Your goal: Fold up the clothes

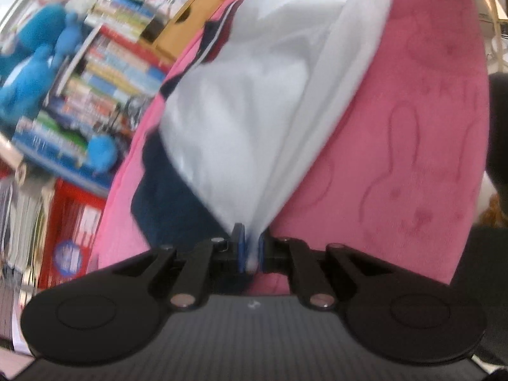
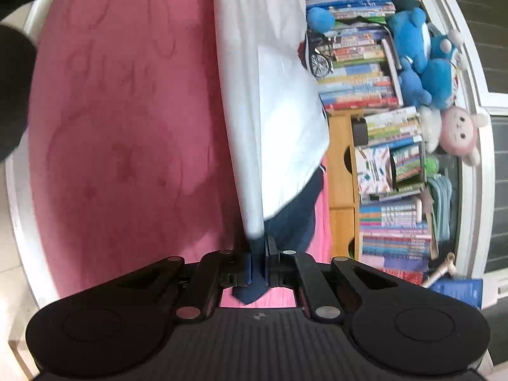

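Both grippers are clenched on the same garment: the left gripper [image 1: 252,247] pinches a white corner of the shirt [image 1: 254,101], and the right gripper [image 2: 257,265] clamps a navy edge of the shirt [image 2: 279,95]. From each grip the white and navy cloth stretches away, lifted and taut, over the pink blanket [image 1: 397,158] that lies beneath it. Beyond the blanket's far edge stand shelves of books [image 2: 374,73] with blue plush toys [image 2: 422,60] and a pink plush doll [image 2: 457,133].
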`<action>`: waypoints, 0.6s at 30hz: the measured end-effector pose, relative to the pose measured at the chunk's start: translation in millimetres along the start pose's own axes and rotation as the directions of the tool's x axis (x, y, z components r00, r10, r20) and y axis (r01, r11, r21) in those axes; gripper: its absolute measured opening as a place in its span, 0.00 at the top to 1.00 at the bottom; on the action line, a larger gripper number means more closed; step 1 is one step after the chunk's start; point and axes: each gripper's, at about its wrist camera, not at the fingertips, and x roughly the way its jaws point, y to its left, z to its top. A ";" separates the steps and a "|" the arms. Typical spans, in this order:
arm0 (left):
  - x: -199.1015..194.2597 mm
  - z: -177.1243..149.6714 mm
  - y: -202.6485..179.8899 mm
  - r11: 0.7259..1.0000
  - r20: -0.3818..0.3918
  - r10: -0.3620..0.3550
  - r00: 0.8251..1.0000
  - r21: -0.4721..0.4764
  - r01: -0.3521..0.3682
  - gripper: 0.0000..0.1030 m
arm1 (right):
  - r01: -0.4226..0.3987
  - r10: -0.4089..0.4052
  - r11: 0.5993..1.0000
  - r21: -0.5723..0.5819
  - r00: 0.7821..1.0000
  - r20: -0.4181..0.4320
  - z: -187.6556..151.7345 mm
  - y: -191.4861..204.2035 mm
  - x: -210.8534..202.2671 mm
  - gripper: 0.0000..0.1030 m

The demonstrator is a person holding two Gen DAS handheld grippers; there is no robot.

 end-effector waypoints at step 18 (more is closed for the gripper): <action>-49.6 -83.6 31.5 0.906 -0.198 0.073 0.977 -0.397 -0.148 0.52 | -0.014 0.033 0.771 0.637 0.999 -0.019 -17.6 -37.0 -57.2 0.49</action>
